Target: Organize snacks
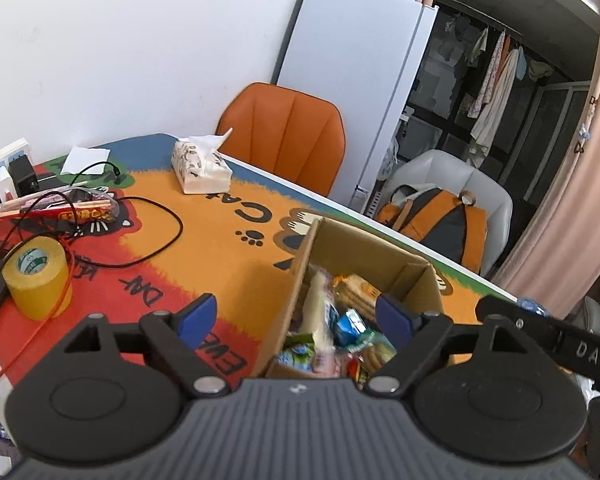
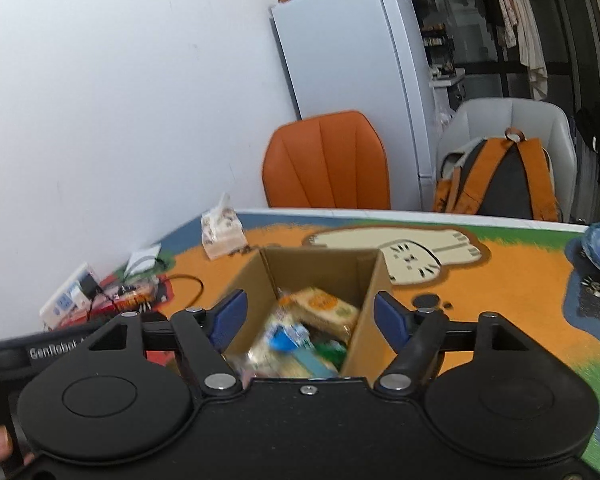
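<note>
The cardboard box [image 1: 364, 264] stands on the tabletop [image 1: 228, 248] right in front of both claws, its top open and its flaps up. The left claw [image 1: 298, 316] hangs with its jaws wide and nothing between the pads; the box's near left wall rises in the gap between them without touching either pad. The right claw [image 2: 310, 316] is also spread wide and empty, and the box's right wall stands just inside its right finger.

Inside the box lies a loose heap of snack packets [image 2: 300, 332]: a flat biscuit pack with an orange label [image 2: 320, 308] farthest from the claws, a small blue and white pouch [image 1: 350, 326] in the middle, green and pale wrappers nearer the claws. The nearest ones are blurred and I cannot name them.

These packets look light, and their film wrappers are probably slick and crinkly, giving way under the pads. The biscuits are likely to crack if squeezed hard, so that pack is best taken across its short sides with a gentle close. The soft pouches are best pinched at a sealed edge or corner. The box itself seems light and stiff enough to shift by a wall, though thin cardboard may bow, and a push could slide it across the printed cloth.

Beyond the left claw, off to its left, a yellow tape roll [image 1: 36, 280] and a tissue pack [image 1: 200, 168] sit well apart from the box.
</note>
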`<action>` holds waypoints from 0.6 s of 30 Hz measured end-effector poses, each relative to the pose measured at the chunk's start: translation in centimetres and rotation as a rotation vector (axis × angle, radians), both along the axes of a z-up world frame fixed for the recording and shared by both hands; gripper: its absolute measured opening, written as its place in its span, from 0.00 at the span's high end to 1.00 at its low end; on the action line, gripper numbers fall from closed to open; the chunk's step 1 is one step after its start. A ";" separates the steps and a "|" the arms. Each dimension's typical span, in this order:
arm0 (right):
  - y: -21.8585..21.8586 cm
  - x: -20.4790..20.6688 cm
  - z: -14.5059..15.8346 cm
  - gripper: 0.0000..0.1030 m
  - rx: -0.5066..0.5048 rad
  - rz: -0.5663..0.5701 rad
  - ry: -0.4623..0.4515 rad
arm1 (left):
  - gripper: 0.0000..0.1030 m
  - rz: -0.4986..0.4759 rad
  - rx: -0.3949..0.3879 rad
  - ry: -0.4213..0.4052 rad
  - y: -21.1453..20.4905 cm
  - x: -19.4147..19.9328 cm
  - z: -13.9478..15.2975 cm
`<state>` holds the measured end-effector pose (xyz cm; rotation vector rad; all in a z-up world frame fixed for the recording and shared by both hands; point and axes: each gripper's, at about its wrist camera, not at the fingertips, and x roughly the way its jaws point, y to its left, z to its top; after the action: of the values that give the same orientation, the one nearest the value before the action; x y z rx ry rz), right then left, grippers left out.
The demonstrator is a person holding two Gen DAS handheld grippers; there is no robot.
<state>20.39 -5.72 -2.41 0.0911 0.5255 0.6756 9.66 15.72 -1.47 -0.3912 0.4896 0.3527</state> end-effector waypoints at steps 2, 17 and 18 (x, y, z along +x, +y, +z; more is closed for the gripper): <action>-0.4 -0.2 0.1 0.28 -0.011 0.001 0.010 | 0.12 -0.005 0.005 0.005 -0.4 -0.3 0.2; -6.0 -3.0 2.8 0.00 -0.001 -0.025 0.005 | 0.03 -0.143 0.053 0.064 -4.8 -2.2 2.9; -6.5 -3.3 2.9 0.00 0.001 -0.027 0.004 | 0.03 -0.149 0.055 0.061 -5.1 -2.4 3.1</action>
<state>17.12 -12.19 0.53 0.0999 0.5267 0.6495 7.24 10.58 1.60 -0.2899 0.5638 0.2338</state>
